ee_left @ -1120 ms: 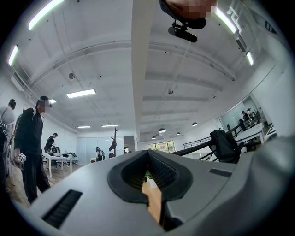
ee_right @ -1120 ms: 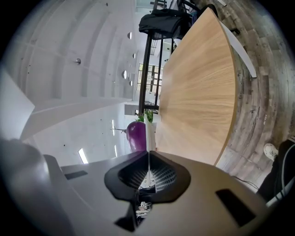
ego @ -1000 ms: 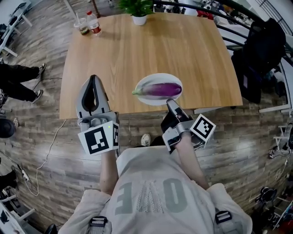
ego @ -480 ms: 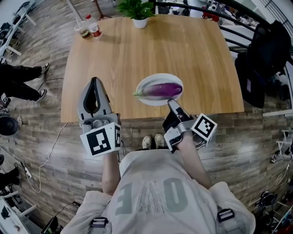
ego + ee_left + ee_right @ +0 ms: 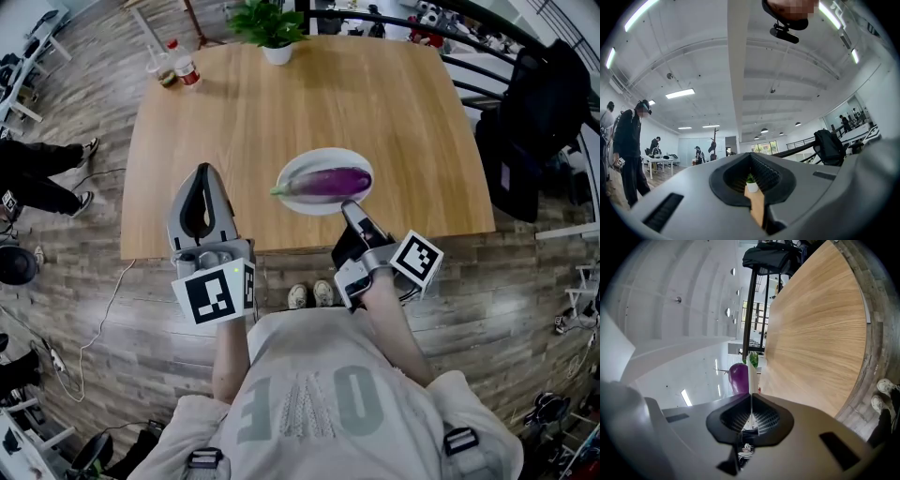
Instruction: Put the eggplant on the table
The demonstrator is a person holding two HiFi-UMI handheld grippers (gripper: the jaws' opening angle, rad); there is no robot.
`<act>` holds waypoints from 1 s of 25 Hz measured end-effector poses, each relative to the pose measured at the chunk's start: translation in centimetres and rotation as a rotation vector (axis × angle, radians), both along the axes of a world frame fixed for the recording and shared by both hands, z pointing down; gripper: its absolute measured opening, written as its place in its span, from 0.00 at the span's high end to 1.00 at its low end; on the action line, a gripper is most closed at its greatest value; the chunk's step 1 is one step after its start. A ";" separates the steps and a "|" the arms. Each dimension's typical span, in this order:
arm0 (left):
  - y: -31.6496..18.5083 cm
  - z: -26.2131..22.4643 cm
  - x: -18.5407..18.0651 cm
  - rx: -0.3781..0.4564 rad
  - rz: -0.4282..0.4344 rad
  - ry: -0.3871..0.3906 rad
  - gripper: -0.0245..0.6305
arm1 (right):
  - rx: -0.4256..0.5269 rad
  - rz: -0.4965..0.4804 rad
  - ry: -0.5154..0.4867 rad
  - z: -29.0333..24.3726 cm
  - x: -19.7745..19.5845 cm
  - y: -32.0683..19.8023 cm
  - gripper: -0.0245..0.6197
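- While the eggplant (image 5: 330, 182) lies on a white plate (image 5: 323, 157) near the table (image 5: 281, 103) edge, the plate's rim is pinched by the closed right gripper (image 5: 349, 208).
- The left gripper (image 5: 201, 171) is held closed and empty.
- A lift and tilt of the plate is judged next.

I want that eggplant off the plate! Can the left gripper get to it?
Probably yes. The eggplant lies uncovered on the plate, with only bare table between it and the left gripper, whose jaws must open first. The right gripper pinches the plate's near rim.
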State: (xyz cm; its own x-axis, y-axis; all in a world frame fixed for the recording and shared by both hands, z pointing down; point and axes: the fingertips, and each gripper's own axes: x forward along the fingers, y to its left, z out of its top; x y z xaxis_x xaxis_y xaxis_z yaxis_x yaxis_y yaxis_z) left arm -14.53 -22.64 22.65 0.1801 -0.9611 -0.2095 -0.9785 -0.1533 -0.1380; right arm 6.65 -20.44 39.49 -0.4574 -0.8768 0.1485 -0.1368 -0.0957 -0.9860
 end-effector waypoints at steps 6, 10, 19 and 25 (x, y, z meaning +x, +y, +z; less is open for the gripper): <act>-0.1 -0.1 0.7 -0.009 -0.007 -0.003 0.95 | -0.005 -0.008 -0.007 0.5 0.4 -0.7 0.92; 0.0 0.1 1.0 -0.017 -0.014 -0.009 0.95 | -0.014 -0.013 -0.001 1.2 0.5 -1.4 0.92; -0.1 0.8 -1.2 -0.044 -0.065 -0.016 0.95 | -0.057 -0.008 -0.004 4.7 -0.8 -2.9 0.92; 0.2 1.3 -1.8 -0.061 -0.093 -0.032 0.95 | -0.091 -0.010 0.002 6.7 -1.2 -3.5 0.92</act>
State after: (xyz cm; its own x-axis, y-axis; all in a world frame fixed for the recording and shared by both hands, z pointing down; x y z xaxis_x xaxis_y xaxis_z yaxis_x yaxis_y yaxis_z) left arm -16.30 -22.45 23.94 0.0953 -0.9847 -0.1461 -0.9841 -0.0711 -0.1625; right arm 5.50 -23.94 46.22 -0.4656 -0.8550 0.2286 -0.1399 -0.1840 -0.9729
